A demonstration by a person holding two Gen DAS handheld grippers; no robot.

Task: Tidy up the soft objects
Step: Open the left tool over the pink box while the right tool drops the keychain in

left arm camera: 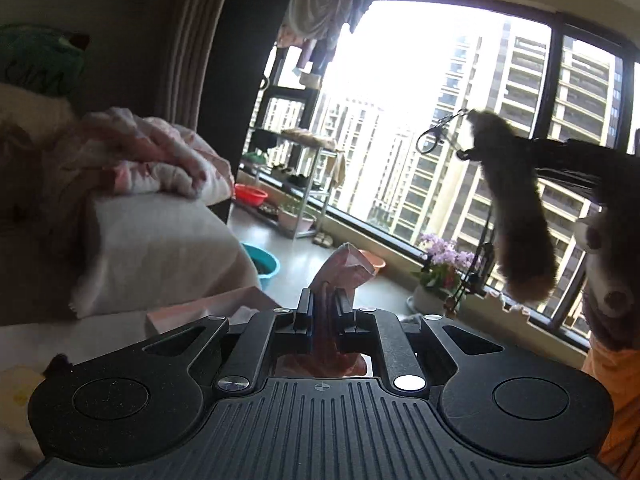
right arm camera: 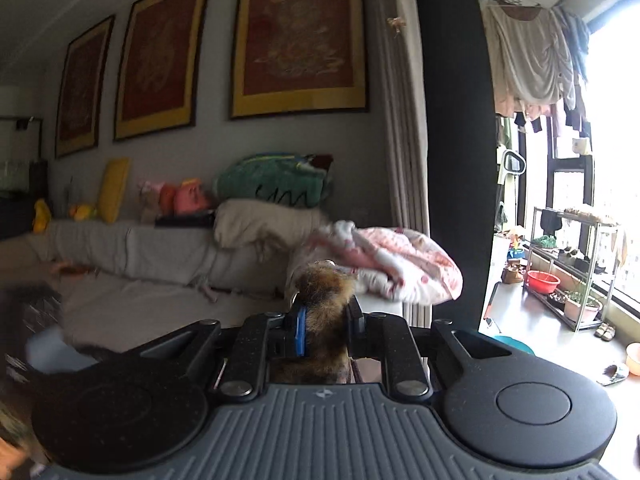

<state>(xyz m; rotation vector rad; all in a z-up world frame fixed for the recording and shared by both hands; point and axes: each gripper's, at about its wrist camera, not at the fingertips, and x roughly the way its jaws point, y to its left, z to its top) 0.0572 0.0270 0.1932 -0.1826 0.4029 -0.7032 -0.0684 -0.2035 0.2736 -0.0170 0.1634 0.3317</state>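
Note:
My left gripper [left arm camera: 326,300] is shut on a pink soft cloth piece [left arm camera: 346,266], which sticks up past the fingertips and bunches behind them. In the left wrist view my right gripper [left arm camera: 470,153] reaches in from the right, level, pinching a long brown furry plush tail [left arm camera: 520,232] near its top. The tail hangs down against the window and a metal key ring [left arm camera: 432,140] dangles off its top end. In the right wrist view that brown furry plush [right arm camera: 326,292] fills the gap between the blue-padded fingers [right arm camera: 300,334] of my right gripper [right arm camera: 325,316], which is shut on it.
A white-covered sofa [right arm camera: 160,280] holds a crumpled pink-and-white blanket [right arm camera: 400,264], a cream pillow and a green cushion [right arm camera: 276,180]. A brown-and-white plush shape [left arm camera: 608,280] sits at the right edge. A metal shelf rack [right arm camera: 576,272], basins and potted flowers [left arm camera: 440,268] line the window.

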